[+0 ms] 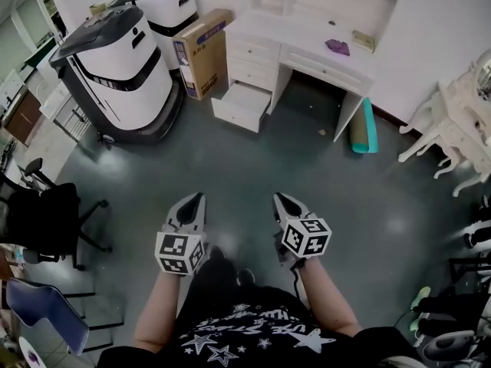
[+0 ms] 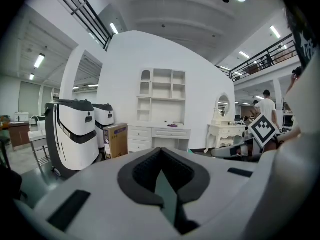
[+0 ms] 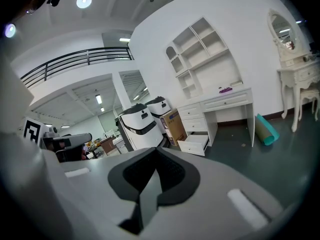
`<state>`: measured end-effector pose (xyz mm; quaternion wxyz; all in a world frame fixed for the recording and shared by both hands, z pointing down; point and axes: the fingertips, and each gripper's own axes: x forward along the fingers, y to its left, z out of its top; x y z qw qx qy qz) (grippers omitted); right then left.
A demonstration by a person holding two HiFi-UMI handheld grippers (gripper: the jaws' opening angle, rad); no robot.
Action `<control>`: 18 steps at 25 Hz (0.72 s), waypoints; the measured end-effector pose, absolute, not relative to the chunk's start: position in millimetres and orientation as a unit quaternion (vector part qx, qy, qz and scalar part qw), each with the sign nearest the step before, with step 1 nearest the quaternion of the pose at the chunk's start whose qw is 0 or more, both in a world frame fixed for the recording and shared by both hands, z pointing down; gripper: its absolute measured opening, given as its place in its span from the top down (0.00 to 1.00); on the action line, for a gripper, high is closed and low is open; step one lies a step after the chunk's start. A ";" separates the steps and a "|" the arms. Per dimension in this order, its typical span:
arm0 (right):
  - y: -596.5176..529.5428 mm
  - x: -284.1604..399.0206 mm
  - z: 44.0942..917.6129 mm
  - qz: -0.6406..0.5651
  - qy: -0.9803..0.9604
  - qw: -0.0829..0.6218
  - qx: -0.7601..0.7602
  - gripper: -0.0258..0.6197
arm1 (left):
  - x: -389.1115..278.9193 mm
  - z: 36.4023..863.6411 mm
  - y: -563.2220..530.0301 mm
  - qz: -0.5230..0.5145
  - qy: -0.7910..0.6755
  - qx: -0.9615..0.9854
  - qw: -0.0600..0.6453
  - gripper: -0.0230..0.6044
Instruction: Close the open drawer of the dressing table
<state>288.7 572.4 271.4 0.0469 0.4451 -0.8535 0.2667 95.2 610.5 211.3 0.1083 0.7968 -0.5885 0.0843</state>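
The white dressing table [image 1: 307, 41] stands against the far wall, several steps ahead of me. Its lowest left drawer [image 1: 242, 106] is pulled out over the grey floor; it also shows in the right gripper view [image 3: 195, 144]. In the left gripper view the table [image 2: 165, 131] appears straight ahead, its low drawer hidden behind the jaws. My left gripper [image 1: 198, 199] [image 2: 161, 150] and right gripper [image 1: 280, 199] [image 3: 154, 149] are held side by side in front of my body, both shut with nothing in them and far from the drawer.
Two large white machines [image 1: 123, 67] and a cardboard box [image 1: 201, 52] stand left of the table. A teal roll [image 1: 367, 126] leans at its right leg. Another white table [image 1: 460, 129] is at the right, a black office chair [image 1: 46, 221] at the left.
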 end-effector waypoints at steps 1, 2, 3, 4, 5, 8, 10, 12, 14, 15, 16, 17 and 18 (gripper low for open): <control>569.7 288.9 274.3 0.268 -0.851 0.049 0.449 0.96 | 93.8 214.0 607.6 0.085 -0.589 0.796 0.111 0.95; 567.1 288.8 277.1 0.270 -0.848 0.051 0.452 0.96 | 92.8 217.0 604.3 0.086 -0.587 0.797 0.112 0.95; 564.7 288.0 280.1 0.273 -0.846 0.052 0.455 0.96 | 91.7 220.4 600.8 0.086 -0.585 0.798 0.114 0.95; 562.5 286.7 282.9 0.275 -0.844 0.054 0.458 0.96 | 90.3 224.2 596.8 0.087 -0.582 0.800 0.117 0.95; 559.8 285.3 285.4 0.277 -0.842 0.056 0.461 0.96 | 88.6 228.2 591.9 0.086 -0.580 0.801 0.121 0.95; 544.4 285.2 287.2 0.278 -0.835 0.058 0.471 0.96 | 85.6 235.7 570.0 0.080 -0.574 0.804 0.132 0.95; 528.3 285.3 285.6 0.274 -0.833 0.058 0.477 0.96 | 84.2 235.7 550.4 0.075 -0.568 0.809 0.131 0.95; 508.9 282.4 285.5 0.271 -0.830 0.057 0.484 0.96 | 79.2 235.6 527.8 0.073 -0.563 0.813 0.128 0.95; 489.9 275.6 286.7 0.275 -0.823 0.057 0.493 0.96 | 70.6 237.6 506.0 0.073 -0.558 0.816 0.133 0.95; 481.7 270.5 287.5 0.280 -0.820 0.056 0.496 0.96 | 66.0 238.8 496.5 0.074 -0.554 0.818 0.138 0.95; 473.2 264.0 288.6 0.283 -0.819 0.057 0.496 0.96 | 61.0 239.4 487.4 0.073 -0.550 0.820 0.141 0.95; 463.5 256.3 289.6 0.285 -0.818 0.060 0.495 0.96 | 55.3 239.4 477.5 0.072 -0.547 0.822 0.143 0.95; 452.5 248.0 290.2 0.285 -0.819 0.064 0.494 0.96 | 48.6 239.1 466.8 0.071 -0.545 0.823 0.144 0.95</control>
